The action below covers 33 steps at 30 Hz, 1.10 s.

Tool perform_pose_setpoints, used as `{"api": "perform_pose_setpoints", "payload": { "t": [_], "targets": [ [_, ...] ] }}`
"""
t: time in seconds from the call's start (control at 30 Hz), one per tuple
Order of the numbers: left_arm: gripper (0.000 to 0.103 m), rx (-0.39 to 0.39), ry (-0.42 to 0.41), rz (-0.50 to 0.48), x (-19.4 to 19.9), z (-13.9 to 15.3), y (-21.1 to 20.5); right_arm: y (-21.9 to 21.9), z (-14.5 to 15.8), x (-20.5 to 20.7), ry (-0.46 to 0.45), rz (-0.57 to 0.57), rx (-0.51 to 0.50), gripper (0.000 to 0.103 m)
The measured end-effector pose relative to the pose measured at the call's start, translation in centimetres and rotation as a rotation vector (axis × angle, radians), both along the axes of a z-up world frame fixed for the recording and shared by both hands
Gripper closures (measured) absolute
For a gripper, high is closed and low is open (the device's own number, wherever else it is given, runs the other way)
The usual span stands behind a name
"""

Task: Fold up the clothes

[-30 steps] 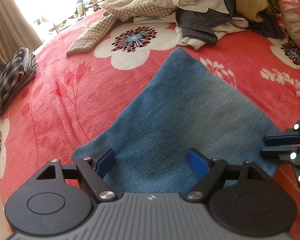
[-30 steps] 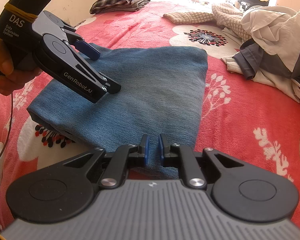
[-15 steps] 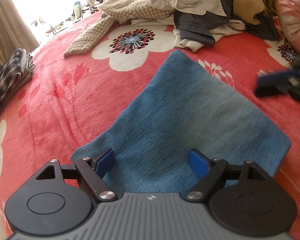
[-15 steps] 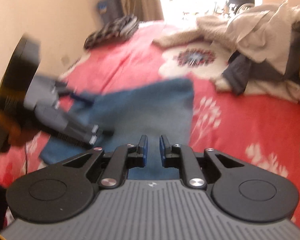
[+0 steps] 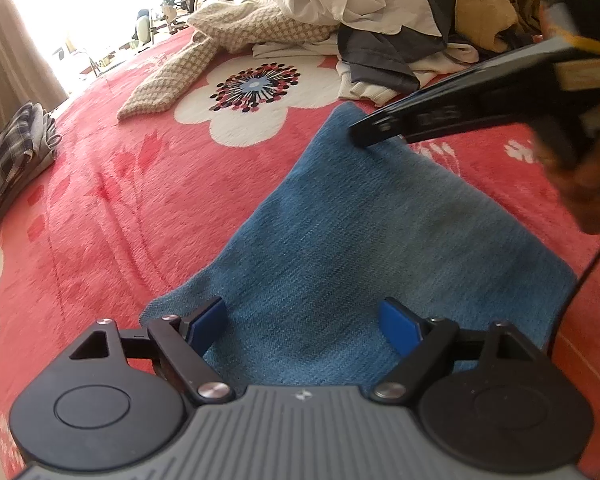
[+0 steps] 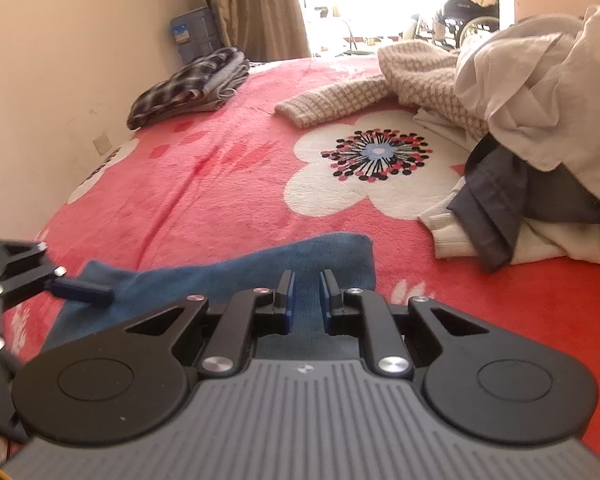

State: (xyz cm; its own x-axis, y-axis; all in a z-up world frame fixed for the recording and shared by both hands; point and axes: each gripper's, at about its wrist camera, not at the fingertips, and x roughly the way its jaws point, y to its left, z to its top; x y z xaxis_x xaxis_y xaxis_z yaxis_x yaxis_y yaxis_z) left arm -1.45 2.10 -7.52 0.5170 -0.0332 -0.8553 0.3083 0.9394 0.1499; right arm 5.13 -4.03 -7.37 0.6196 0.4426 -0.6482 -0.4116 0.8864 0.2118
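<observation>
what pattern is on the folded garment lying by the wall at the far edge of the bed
A dark and white plaid check on the folded garment, clearest in the right wrist view.

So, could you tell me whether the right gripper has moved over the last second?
Yes: the right gripper went from the jeans' near corner to their far corner.

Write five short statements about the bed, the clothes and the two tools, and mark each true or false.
1. The left tool stands open over the folded blue denim. True.
2. The right tool is wide open. False: its fingers stand nearly shut, holding nothing.
3. A folded plaid garment lies near the wall. True.
4. The bedspread is plain green. False: it is red with white flowers.
5. The unfolded clothes pile sits on the denim. False: it lies apart, further back.
</observation>
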Motion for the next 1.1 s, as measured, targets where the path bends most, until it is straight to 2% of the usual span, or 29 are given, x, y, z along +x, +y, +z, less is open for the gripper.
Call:
{"api": "perform_pose_setpoints", "payload": {
  "t": [0.13,0.27,0.33,0.43,0.5,0.57,0.6,0.77,0.87,0.97,1.03,1.1],
  "targets": [
    [0.019,-0.017,-0.024,-0.017,-0.4,0.3,0.4,-0.2,-1.5,1.8,0.058,-0.040,0.051,0.092],
    [0.018,0.031,-0.233,-0.065,-2.7,2.4,0.6,-2.6,-1.5,2.0,0.097,-0.091,0.235,0.089],
    [0.018,0.076,-0.278,-0.080,-3.4,2.9,1.0,-3.9,-1.1,1.4,0.101,-0.095,0.296,0.081],
    [0.018,0.059,-0.257,-0.052,-4.3,3.2,3.0,-5.6,-0.8,0.4,0.113,-0.106,0.323,0.070],
    [0.018,-0.074,-0.183,-0.006,-4.6,3.7,5.7,-6.7,-0.8,-0.4,0.129,-0.120,0.324,0.063],
    [0.017,-0.304,-0.117,0.045,-5.3,4.2,8.9,-7.7,-1.0,-1.1,0.154,-0.140,0.328,0.058],
    [0.016,-0.376,-0.088,0.065,-5.5,4.3,10.1,-8.1,-1.2,-1.4,0.168,-0.148,0.334,0.057],
    [0.016,-0.521,0.047,0.212,-5.7,1.9,13.5,-9.6,-2.3,-2.3,0.234,-0.156,0.389,0.052],
    [0.016,-0.720,0.139,0.251,-5.5,0.1,14.9,-9.8,-3.0,-2.4,0.279,-0.147,0.414,0.047],
    [0.016,-0.867,0.185,0.286,-5.0,-1.5,15.6,-9.8,-3.8,-2.4,0.321,-0.153,0.432,0.045],
    [0.016,-0.865,0.191,0.276,-4.4,-2.1,15.3,-9.8,-4.4,-2.4,0.360,-0.159,0.465,0.044],
    [0.016,-0.809,0.189,0.253,-3.9,-2.5,14.7,-9.9,-5.0,-2.5,0.403,-0.162,0.507,0.043]
  ]
}}
